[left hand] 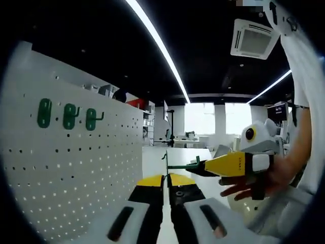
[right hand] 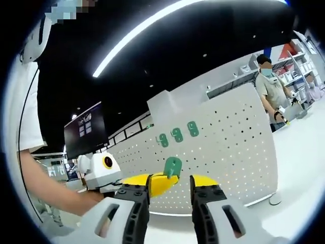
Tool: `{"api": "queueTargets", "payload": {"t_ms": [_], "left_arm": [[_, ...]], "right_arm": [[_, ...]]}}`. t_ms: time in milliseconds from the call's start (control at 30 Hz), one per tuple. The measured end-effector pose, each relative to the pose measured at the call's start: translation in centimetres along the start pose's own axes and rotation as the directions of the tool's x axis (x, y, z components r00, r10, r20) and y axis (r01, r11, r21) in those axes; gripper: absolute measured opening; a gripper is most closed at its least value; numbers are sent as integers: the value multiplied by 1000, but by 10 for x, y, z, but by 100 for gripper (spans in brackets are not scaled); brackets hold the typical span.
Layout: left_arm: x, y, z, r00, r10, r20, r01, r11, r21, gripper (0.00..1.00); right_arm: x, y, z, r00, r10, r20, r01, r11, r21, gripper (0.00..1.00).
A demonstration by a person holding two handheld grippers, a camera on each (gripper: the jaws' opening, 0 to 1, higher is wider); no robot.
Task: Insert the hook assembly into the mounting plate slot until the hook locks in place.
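The green hook assembly [left hand: 183, 164] hangs in the air between both grippers. Its upturned wire end rises from the seam of my left gripper [left hand: 166, 178], whose yellow tips are pressed together on it. My right gripper [left hand: 209, 165] reaches in from the right, with the hook's green plate at its tips. In the right gripper view that plate [right hand: 172, 165] stands between the jaws of my right gripper [right hand: 170, 184], which are apart, with pegboard showing beside the plate. The left gripper [right hand: 170, 181] comes in from the left under the plate. The white pegboard mounting plate [left hand: 76, 168] [right hand: 228, 152] stands beyond.
Three green hooks [left hand: 69, 116] [right hand: 176, 134] hang in a row high on the pegboard. A person's hand [left hand: 254, 185] holds the right gripper. Another person [right hand: 271, 89] stands past the board's far end. A white table [left hand: 175, 155] lies behind, with shelves further back.
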State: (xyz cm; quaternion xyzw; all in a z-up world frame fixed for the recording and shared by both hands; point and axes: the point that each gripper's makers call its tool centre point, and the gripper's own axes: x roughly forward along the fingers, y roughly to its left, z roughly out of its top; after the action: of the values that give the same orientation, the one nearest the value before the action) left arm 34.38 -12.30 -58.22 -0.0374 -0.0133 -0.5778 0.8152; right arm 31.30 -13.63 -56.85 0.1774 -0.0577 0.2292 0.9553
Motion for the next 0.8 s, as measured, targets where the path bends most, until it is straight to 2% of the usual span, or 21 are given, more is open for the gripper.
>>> {"api": "queueTargets", "payload": {"t_ms": [300, 733, 800], "left_arm": [[0, -5, 5, 1000, 2, 13, -2, 1000, -5, 3], [4, -14, 7, 1000, 2, 20, -1, 1000, -6, 3], [5, -14, 5, 1000, 2, 13, -2, 1000, -1, 3]], "right_arm": [[9, 1, 4, 1000, -2, 15, 1, 1000, 5, 23], [14, -2, 5, 1000, -6, 3, 7, 999, -32, 8], [14, -1, 4, 1000, -15, -2, 15, 998, -59, 6]]}}
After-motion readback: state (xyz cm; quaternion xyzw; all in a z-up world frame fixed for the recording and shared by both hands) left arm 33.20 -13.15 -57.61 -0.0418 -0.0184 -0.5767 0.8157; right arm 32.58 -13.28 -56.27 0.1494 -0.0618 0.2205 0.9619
